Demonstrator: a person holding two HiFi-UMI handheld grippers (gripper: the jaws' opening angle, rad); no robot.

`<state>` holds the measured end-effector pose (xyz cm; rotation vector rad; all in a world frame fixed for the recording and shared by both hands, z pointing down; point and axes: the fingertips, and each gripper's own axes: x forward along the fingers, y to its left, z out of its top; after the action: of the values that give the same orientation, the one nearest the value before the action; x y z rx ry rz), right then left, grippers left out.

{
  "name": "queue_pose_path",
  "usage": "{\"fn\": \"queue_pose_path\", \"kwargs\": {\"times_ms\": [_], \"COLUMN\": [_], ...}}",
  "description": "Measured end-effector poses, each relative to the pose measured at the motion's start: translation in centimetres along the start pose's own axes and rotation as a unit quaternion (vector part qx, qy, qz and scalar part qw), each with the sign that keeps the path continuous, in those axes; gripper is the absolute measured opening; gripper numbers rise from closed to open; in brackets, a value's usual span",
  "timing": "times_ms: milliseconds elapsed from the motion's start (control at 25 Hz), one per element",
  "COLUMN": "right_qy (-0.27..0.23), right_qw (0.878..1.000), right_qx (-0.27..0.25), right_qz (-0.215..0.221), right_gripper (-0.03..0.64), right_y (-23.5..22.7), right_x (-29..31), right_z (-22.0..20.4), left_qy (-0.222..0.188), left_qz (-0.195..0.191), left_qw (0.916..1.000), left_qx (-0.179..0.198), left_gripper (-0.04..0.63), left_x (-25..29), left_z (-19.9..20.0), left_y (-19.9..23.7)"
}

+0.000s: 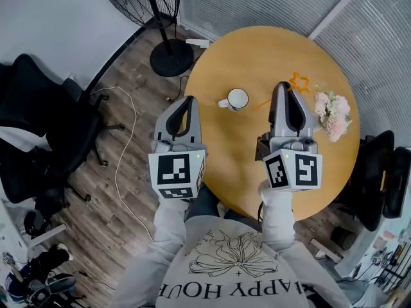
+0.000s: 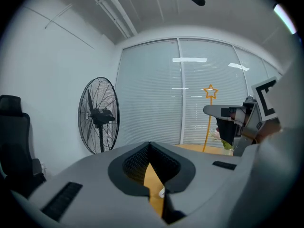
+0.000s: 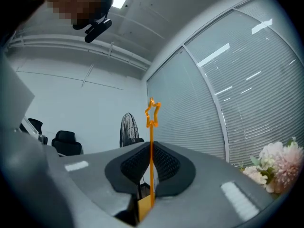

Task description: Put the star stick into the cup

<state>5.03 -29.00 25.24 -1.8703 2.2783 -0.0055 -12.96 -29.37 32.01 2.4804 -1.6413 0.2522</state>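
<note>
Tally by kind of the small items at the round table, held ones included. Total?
White mug: 1
Orange star stick: 1, clamped in the right tool
Bunch of pink and white flowers: 1
Total: 3

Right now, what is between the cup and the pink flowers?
In the head view, the right gripper, shut on the star stick, is between the cup and the pink flowers; otherwise bare table.

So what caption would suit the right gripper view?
Right gripper shut on the orange star stick, flowers at right.
</note>
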Motion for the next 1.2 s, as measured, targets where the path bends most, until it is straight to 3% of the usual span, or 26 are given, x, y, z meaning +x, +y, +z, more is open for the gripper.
{"fn": "queue_pose_path", "kwargs": {"times_ms": [360, 1200], "right_qy": [0.022, 0.093], "right_qw": [0.999, 0.995], "right_qx": [0.018, 0.042], "right_qz": [-0.019, 0.009], "right_gripper": [0.026, 0.026], "right_y": [-2.9, -3.8], "right_x": [2.1, 7.0], "right_z": [-3.8, -13.7], "left_qy": [0.031, 0.092], "left_qz": [-0.022, -0.01], "left_qw": [0.9993, 0.9951], "left_qx": [-0.004, -0.034], "left_gripper": [0.006, 0.006], "left_x": [4.8, 9.7], "left_z": [-3.1, -10.3], "left_y": [-1.0, 0.0]}}
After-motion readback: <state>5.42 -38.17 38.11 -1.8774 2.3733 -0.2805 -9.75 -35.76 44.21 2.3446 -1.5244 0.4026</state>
